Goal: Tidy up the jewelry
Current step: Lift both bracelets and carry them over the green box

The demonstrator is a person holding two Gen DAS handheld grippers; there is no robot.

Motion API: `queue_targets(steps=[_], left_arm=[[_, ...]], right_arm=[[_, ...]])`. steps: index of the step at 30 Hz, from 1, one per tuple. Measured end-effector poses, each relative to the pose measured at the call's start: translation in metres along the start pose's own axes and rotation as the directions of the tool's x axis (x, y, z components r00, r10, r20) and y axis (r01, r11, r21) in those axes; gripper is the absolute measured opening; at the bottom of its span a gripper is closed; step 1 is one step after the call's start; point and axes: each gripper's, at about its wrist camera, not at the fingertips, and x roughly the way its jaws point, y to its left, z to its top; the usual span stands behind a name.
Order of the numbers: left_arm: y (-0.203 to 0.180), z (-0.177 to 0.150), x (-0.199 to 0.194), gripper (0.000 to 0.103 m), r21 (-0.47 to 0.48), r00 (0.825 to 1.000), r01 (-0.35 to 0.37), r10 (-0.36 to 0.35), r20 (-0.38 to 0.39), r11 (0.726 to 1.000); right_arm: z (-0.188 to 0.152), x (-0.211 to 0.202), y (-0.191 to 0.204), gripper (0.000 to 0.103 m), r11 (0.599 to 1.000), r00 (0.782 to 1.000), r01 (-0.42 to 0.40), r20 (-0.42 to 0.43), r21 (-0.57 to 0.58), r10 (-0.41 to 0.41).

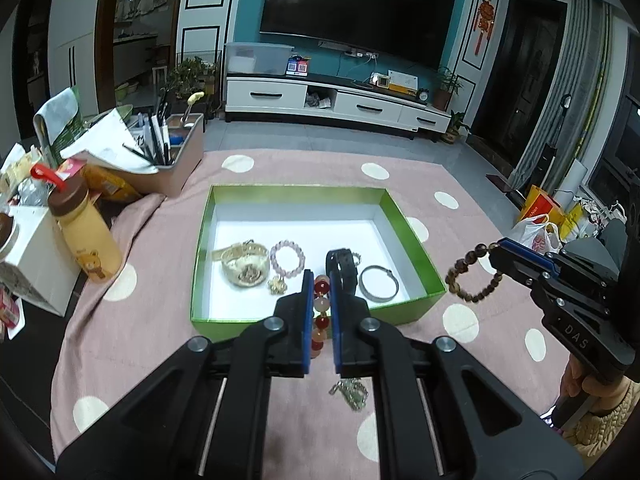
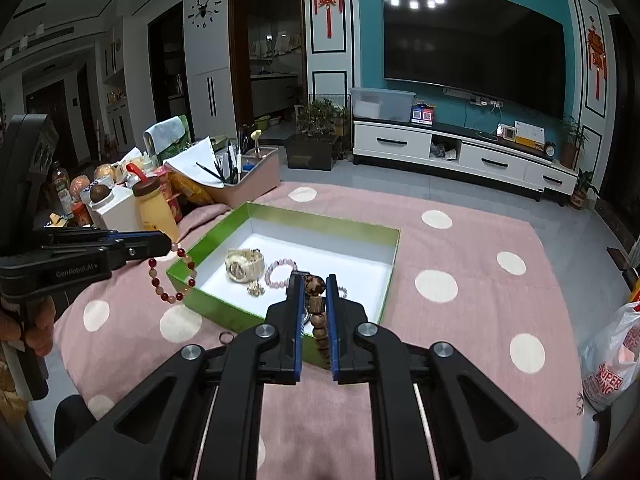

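The green box (image 1: 416, 236) on the pink-clothed desk already holds a gold watch (image 1: 245, 265), pink bracelet (image 1: 287, 258) and silver bangle (image 1: 378, 283), while the left tool (image 1: 320, 316) pinches a red bead bracelet (image 2: 172, 276) and the right tool (image 2: 312, 312) a brown one (image 1: 474, 274) (a chain (image 1: 350, 394) and ring (image 2: 226, 337) remain outside).

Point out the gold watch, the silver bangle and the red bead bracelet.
gold watch (image 1: 245, 267): left wrist view, on its dial.
silver bangle (image 1: 378, 298): left wrist view, on its near rim.
red bead bracelet (image 2: 153, 263): right wrist view, on a dark red bead of the hanging loop.
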Motion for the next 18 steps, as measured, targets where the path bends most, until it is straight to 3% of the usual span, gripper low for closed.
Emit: queue_targets(steps=[18], left_arm=[[-0.008, 0.028, 0.031, 0.007, 0.028, 1.000, 0.010, -0.010, 0.000, 1.000]], right_arm=[[0.017, 0.032, -0.007, 0.010, 0.999, 1.000, -0.020, -0.012, 0.030, 0.021]])
